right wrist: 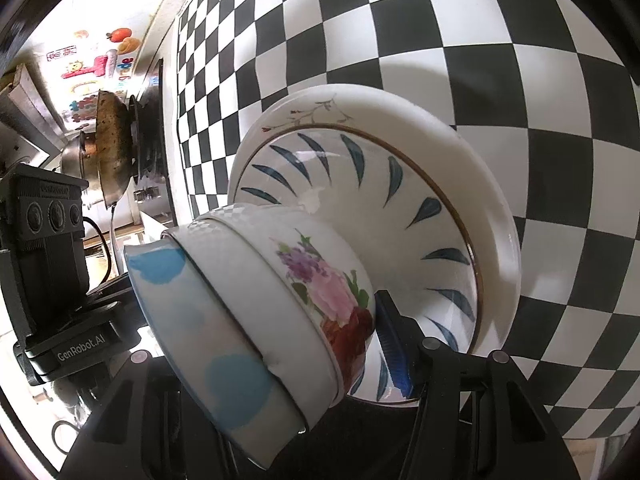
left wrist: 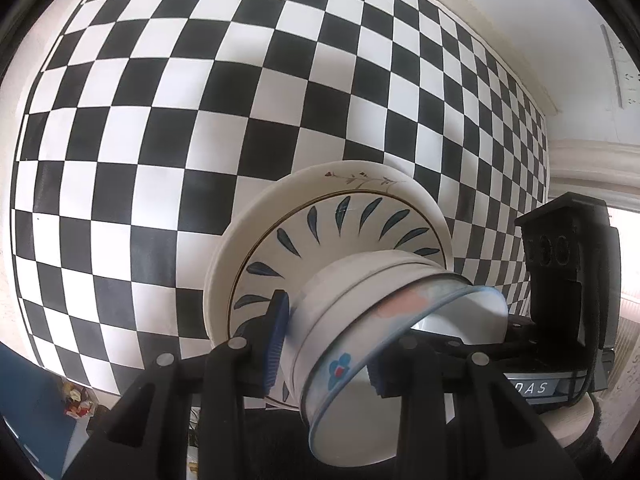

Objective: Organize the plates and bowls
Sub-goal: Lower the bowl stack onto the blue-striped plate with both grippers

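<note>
Left of the blue-leaf plate (right wrist: 400, 208), the left gripper (left wrist: 326, 354) pinches the wall of the bowls (right wrist: 280, 300) stacked on that plate. On the plate's right side the right gripper (right wrist: 316, 348) looks to pinch them too, though one of its fingers is hidden. If one side pulls harder, the bowls could tip, slide apart and crack on the plate. I count three bowls, two plates, with the big white plate (right wrist: 460, 152) under the blue-leaf one, and two grippers.

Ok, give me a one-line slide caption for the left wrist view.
Left tongs grip nested bowls stacked on plates above a checkered tablecloth.
</note>
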